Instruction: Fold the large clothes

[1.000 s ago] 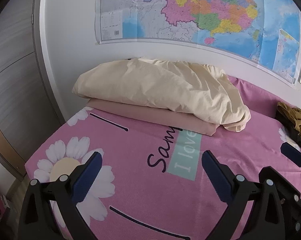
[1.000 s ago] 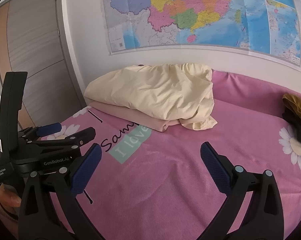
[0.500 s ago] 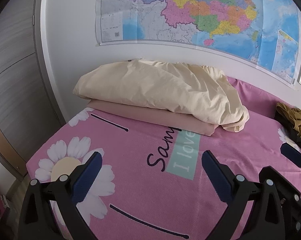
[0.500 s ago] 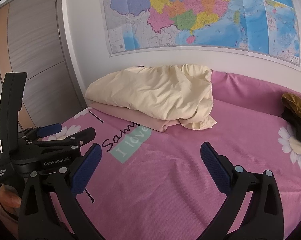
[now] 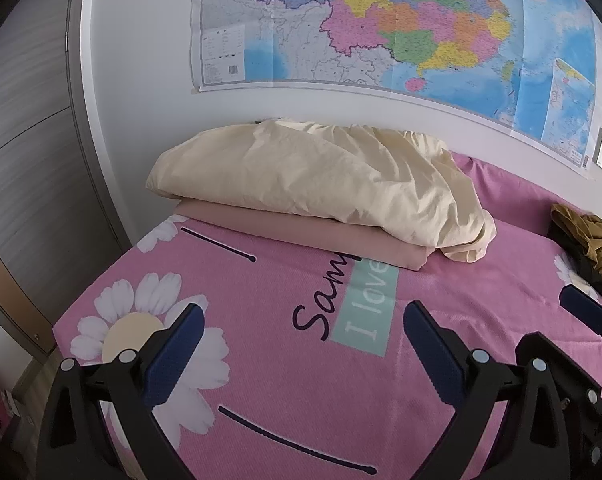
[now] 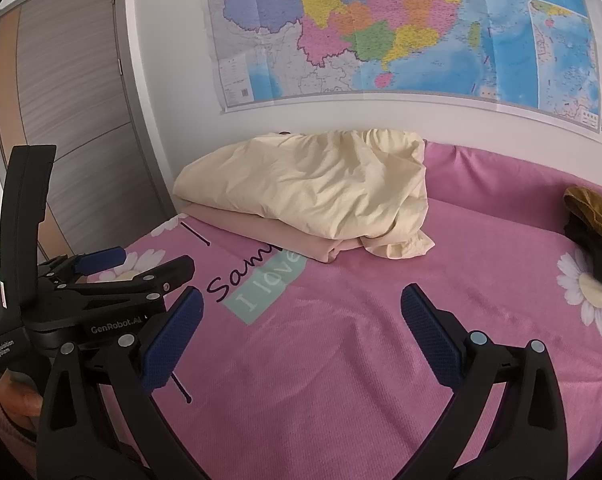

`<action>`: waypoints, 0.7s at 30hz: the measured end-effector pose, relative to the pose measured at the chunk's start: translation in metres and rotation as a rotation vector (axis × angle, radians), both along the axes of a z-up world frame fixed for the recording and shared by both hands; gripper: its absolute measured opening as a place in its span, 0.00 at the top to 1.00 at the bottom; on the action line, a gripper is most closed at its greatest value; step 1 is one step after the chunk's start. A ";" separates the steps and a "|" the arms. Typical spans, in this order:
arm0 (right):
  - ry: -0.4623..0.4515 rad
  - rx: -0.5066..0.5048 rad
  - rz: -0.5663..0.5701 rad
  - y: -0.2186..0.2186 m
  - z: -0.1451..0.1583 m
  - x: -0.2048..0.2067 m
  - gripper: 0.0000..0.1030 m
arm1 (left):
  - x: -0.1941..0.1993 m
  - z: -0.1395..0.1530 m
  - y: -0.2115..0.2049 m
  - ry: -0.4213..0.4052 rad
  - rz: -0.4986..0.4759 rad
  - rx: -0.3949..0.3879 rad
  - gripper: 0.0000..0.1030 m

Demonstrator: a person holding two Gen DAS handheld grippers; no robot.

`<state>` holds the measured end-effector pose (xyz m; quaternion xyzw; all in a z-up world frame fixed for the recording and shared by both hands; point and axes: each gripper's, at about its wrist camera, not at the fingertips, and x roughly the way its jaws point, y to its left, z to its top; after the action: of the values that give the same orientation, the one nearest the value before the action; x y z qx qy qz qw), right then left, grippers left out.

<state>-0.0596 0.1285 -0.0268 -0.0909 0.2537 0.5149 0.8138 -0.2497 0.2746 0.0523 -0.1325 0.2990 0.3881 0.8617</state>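
A crumpled pile of mustard and black clothes (image 5: 585, 240) lies at the right edge of the pink bed, also seen in the right wrist view as the clothes pile (image 6: 593, 216). My left gripper (image 5: 305, 340) hovers open over the pink sheet (image 5: 261, 288) near the bed's front, holding nothing. My right gripper (image 6: 301, 328) is open too, over the sheet (image 6: 361, 320), well short of the clothes. The left gripper (image 6: 153, 262) shows at the right wrist view's left side, held by a hand. One blue finger (image 5: 581, 307) of the right gripper shows in the left wrist view.
A cream duvet (image 5: 321, 184) rests on a folded beige blanket (image 5: 301, 232) at the back left of the bed. A map (image 5: 381, 28) hangs on the wall behind. A grey wardrobe door (image 6: 73, 100) stands left of the bed.
Almost nothing: both views have drifted very slightly, and both grippers stay open over the sheet.
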 end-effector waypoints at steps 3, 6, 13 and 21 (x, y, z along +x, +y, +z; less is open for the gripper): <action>0.000 0.001 -0.001 0.000 0.000 0.000 0.05 | 0.001 0.000 0.001 0.001 -0.002 -0.001 0.06; 0.002 0.000 0.000 0.000 0.000 0.000 0.05 | 0.000 -0.001 0.001 0.000 -0.001 -0.002 0.06; 0.006 0.000 -0.003 0.000 0.000 0.001 0.05 | 0.001 -0.001 0.001 0.002 0.000 -0.004 0.06; 0.005 0.003 -0.006 0.001 0.000 0.001 0.05 | 0.002 -0.002 0.002 0.003 0.001 -0.007 0.06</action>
<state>-0.0581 0.1292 -0.0271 -0.0875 0.2553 0.5129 0.8149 -0.2475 0.2767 0.0506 -0.1349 0.3015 0.3876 0.8606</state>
